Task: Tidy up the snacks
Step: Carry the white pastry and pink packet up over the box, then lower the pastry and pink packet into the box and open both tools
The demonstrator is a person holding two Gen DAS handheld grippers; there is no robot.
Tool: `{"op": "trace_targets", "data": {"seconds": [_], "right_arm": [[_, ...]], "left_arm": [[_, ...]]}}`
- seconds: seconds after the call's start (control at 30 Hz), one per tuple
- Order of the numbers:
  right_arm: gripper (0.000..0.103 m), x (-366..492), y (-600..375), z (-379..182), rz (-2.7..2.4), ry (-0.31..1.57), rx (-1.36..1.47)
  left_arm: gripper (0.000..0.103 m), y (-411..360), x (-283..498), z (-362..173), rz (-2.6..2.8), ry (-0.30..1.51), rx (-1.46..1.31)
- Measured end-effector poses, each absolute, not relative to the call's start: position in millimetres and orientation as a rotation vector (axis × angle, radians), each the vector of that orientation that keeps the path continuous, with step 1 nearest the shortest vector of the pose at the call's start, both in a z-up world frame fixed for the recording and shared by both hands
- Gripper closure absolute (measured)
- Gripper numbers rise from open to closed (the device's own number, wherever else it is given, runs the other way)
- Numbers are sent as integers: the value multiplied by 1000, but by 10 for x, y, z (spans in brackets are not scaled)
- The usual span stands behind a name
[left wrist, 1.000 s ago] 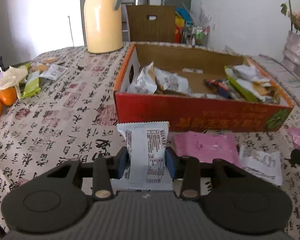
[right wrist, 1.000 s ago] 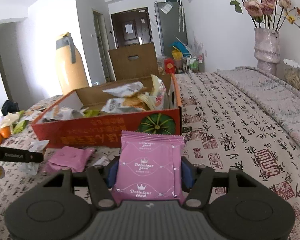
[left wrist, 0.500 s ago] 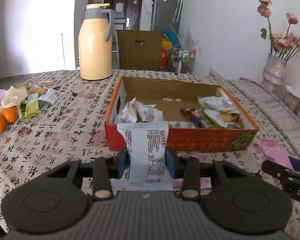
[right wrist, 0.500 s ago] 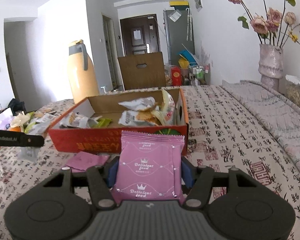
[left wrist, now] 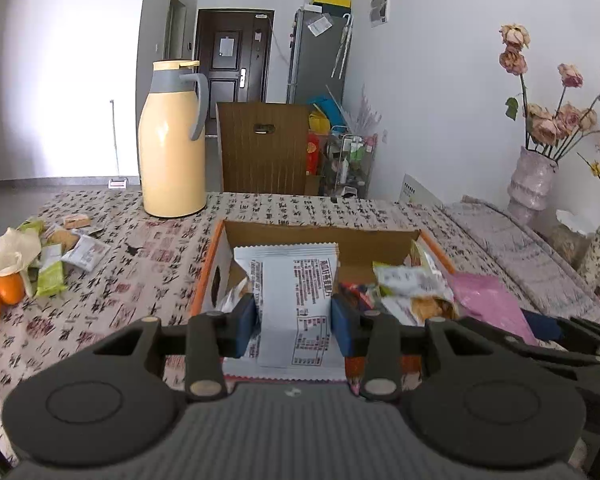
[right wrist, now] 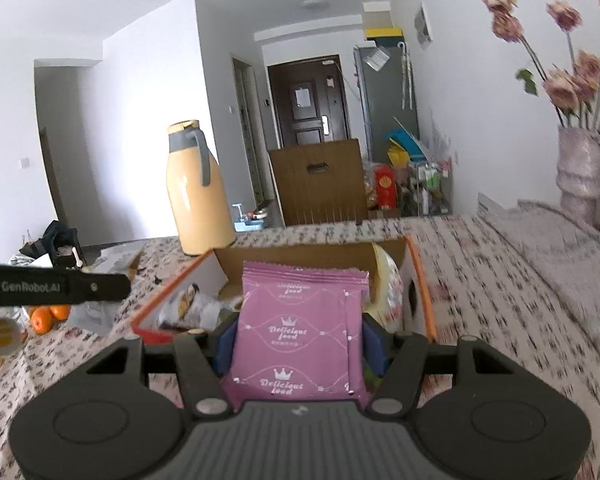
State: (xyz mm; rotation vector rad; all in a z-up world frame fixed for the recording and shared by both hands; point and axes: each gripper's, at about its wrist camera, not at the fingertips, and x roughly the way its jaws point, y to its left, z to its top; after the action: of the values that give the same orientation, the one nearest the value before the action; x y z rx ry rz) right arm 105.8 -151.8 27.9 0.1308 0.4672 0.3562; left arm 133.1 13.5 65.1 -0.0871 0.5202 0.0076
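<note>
Gripping one white packet [left wrist: 294,304], one pink packet [right wrist: 300,332]

Bright daylight blown out at far left, fisheye-curved edges with dark corners, right wrist view's tablecloth [right wrist: 500,300] motion-blurred

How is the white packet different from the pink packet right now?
The white packet carries dense printed text; the pink packet shows crown logos and "Delicious food". The white one sits in the left gripper, the pink in the right gripper. The pink looks wider. Both are pinched upright, in front of the box.
</note>
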Motion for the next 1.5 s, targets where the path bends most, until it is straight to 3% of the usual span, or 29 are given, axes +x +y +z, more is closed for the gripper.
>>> {"op": "trace_targets", "data": {"seconds": [0.33,0.73,0.77,0.8,0.83,0.9,0.93,0.97,1.5], "right_arm": [[42,1872,-1168,428,357,460,79],[41,2361,-1029,30,308,465,61],[40,2364,-1032,-9,315,472,63],[39,2377,-1032,-31,324,481,63],[33,2386,-1032,-51,338,493,62],[13,2390,-1047,-59,334,493,67],[3,2388,-1051,-64,322,494,68],[1,2385,-1064,-68,311,497,71],[0,2341,-1107,-80,284,503,88]], "left_arm": [[62,283,1992,730,82,511,-109],[61,336,2403,342,60,511,-140],[54,364,2415,313,58,516,-148],[38,390,2412,296,56,513,-155],[30,404,2398,290,70,504,-160],[3,438,2365,283,102,473,-164],[1,452,2347,283,113,464,-167],[1,466,2333,275,117,459,-170],[0,470,2299,280,111,458,-177]]}}
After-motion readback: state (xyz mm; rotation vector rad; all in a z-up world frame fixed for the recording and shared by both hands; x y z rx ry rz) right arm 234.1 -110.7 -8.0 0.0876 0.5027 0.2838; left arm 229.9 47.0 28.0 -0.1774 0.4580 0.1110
